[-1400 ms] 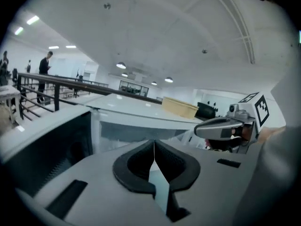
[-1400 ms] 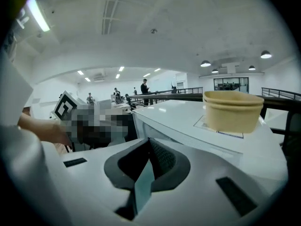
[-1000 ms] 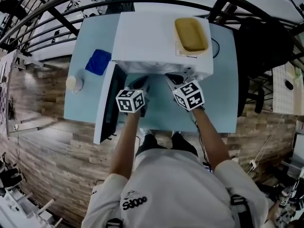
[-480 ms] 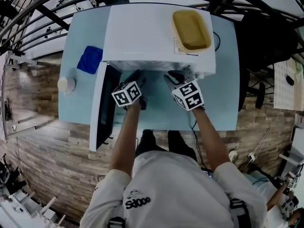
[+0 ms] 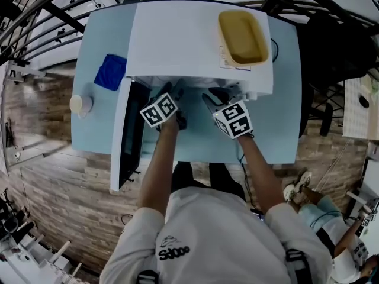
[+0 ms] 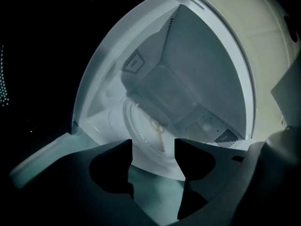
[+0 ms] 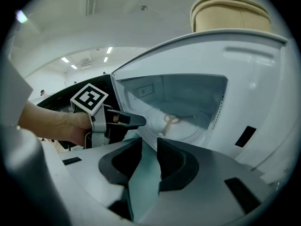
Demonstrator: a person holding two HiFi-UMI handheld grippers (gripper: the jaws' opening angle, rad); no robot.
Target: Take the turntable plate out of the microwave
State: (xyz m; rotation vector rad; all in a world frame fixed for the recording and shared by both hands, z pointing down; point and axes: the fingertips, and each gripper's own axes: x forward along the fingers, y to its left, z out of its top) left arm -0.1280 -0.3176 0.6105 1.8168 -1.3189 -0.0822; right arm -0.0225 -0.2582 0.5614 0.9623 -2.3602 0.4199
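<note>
Jaws have just been opening at the microwave [image 5: 189,40] mouth: left gripper [image 6: 153,147] wide, right gripper [image 7: 149,145] narrow, both empty; plate [image 6: 143,126] still seated inside; grasp looks next.

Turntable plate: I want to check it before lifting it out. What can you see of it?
The turntable plate is a round, clear, glass-looking disc lying flat on the floor of the open microwave, a pale hub showing through its middle. The left gripper and right gripper, jaws just opened and empty, do not touch it.
</note>
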